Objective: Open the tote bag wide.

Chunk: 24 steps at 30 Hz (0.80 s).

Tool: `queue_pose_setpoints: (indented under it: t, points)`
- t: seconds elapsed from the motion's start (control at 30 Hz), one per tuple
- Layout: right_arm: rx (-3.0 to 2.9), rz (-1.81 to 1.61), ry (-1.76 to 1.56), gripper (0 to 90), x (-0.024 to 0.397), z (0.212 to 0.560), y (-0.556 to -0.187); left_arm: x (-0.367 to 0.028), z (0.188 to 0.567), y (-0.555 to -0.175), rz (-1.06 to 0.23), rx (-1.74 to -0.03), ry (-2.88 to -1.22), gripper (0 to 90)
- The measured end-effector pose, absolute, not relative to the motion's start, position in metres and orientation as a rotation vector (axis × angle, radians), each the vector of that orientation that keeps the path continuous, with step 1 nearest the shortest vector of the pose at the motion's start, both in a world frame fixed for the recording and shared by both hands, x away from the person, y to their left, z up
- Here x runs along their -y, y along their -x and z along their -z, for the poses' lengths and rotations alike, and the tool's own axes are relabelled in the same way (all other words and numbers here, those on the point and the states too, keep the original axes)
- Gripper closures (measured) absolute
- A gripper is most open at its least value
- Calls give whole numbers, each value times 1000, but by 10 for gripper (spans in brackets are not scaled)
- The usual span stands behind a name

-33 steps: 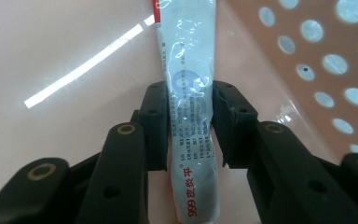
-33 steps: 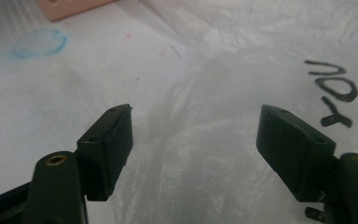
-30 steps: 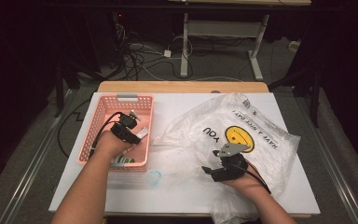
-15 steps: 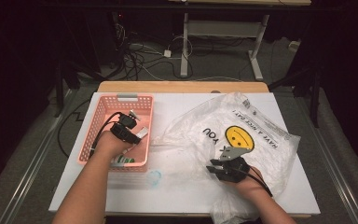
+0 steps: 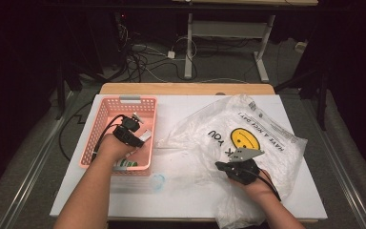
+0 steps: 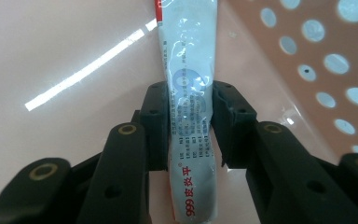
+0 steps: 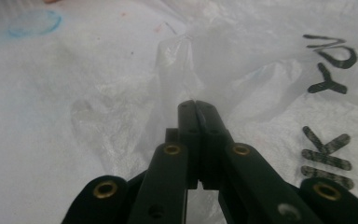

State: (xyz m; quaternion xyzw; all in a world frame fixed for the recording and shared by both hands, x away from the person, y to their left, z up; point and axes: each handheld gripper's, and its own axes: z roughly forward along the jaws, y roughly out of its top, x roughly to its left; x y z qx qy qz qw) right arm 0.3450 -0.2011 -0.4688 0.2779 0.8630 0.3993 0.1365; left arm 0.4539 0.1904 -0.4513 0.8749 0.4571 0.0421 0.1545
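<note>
We had L gripper (image 6: pixel 190 116) clamped on the tube (image 6: pixel 191 93), still down in pink basket (image 5: pixel 106 114). R gripper (image 7: pixel 196 109) had just closed, pinching plastic bag (image 5: pixel 262 143) film. Tube not yet bagged.

The white surface (image 5: pixel 190 109) has a bare wooden strip (image 5: pixel 186 88) along its far edge and stands on a grey floor (image 5: pixel 33 157). Beyond that far edge the room is dark, with black cables (image 5: pixel 145 55) tangled on the floor beside a white desk frame (image 5: pixel 228 36).
</note>
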Motion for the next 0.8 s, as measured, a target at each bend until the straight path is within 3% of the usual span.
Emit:
queue_pose_setpoints:
  t: [0.47, 0.8]
  points:
    - [-2290, -1360, -765, 900, 218, 434, -339, -191, 450, -451, -131, -1308, -2505, 670]
    - [-2188, -1421, -753, 900, 228, 421, -339, -197, 437, -447, -213, -1319, -2440, 674]
